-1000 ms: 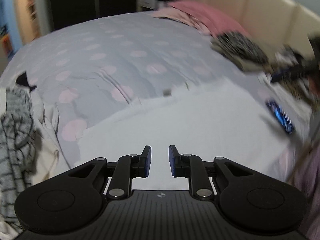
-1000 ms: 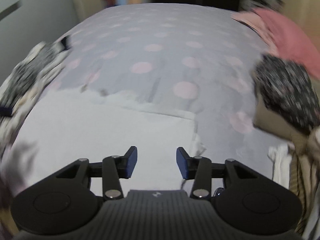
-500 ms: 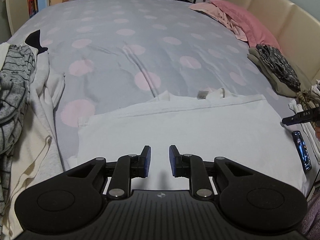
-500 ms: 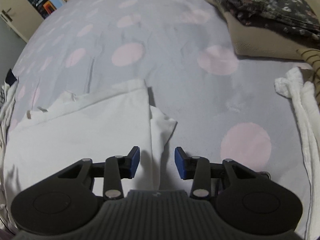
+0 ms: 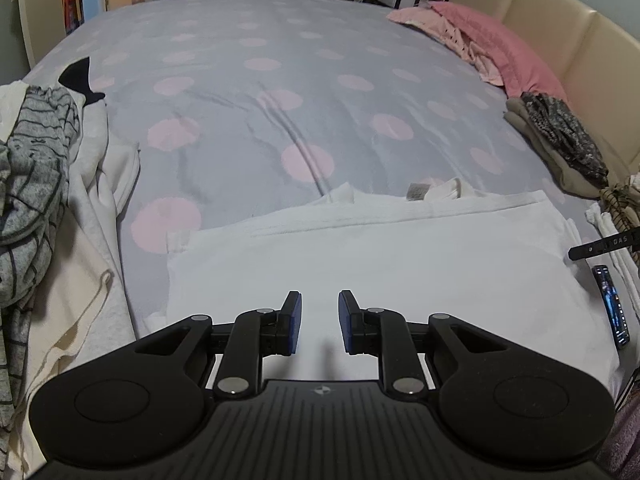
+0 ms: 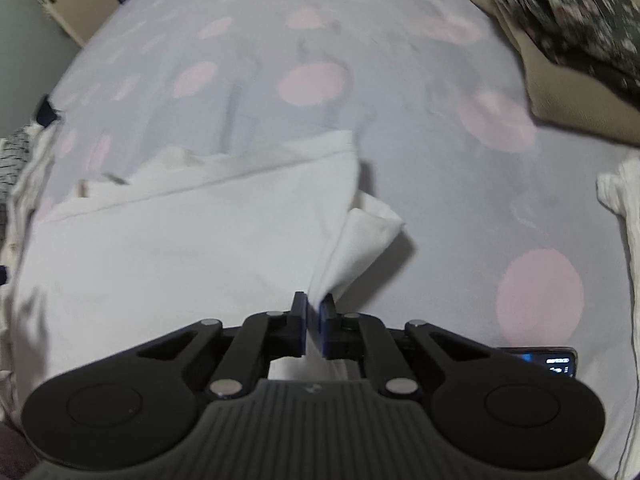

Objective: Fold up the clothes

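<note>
The right wrist view is smeared by motion, so the folded dark-patterned stack [image 6: 576, 28] at its top right is only a blur of speckled cloth over a beige layer, cut off by the frame edge. In the left wrist view the same stack [image 5: 560, 140] sits sharp against the cream headboard [image 5: 560, 40]. One white garment [image 5: 380, 264] lies flat on the near part of the bed [image 5: 280, 80], whose grey cover carries pink dots; its near hem is hidden behind both gripper bodies, and its grey label [image 5: 418, 191] is too small to read. One phone [image 6: 540, 362] lies by the garment's right edge, half hidden behind the right gripper's body in the right view and seen edge-on in the left view.

The right gripper [image 6: 314, 306] has just been closing, and its two blue fingers [image 6: 299, 308] now stand clamped on the garment's right edge, a flap of white cloth rising from between them. The left gripper [image 5: 319, 312] hangs just above the garment with its two fingers [image 5: 294, 322] a little apart and nothing between them.

At the left edge a heap of clothes [image 5: 36, 160] is cut off by the frame: a grey striped piece on cream and white ones, too tangled to count. Two pink pieces [image 5: 480, 44] lie by the headboard.
</note>
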Tool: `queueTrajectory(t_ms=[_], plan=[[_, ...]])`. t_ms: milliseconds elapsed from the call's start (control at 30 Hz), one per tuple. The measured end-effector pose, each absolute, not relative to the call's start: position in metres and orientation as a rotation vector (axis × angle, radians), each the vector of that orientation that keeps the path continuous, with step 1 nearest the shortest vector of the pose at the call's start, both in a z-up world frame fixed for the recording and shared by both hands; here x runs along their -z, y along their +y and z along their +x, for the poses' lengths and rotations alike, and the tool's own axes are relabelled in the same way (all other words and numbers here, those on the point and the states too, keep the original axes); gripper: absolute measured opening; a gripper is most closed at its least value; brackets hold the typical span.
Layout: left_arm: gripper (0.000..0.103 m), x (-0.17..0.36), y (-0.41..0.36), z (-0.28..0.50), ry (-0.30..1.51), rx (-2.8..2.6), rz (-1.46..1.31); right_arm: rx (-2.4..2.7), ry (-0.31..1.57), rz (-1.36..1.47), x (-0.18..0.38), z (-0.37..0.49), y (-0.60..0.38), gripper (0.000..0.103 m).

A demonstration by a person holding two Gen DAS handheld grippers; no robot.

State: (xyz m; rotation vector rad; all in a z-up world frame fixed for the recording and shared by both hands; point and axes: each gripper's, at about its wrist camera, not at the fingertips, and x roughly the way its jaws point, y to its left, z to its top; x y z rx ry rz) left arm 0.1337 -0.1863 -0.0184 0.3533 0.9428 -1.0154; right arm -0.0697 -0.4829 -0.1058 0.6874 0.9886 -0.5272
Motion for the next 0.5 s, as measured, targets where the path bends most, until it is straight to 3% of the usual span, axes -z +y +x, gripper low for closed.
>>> queueTrajectory(t_ms=[500], plan=[[0.018,-0.011,-0.157,0.113,0.883,1.11,0.279,0.295,0.79,0.728,0.005,-0.014,-0.4,0.007]])
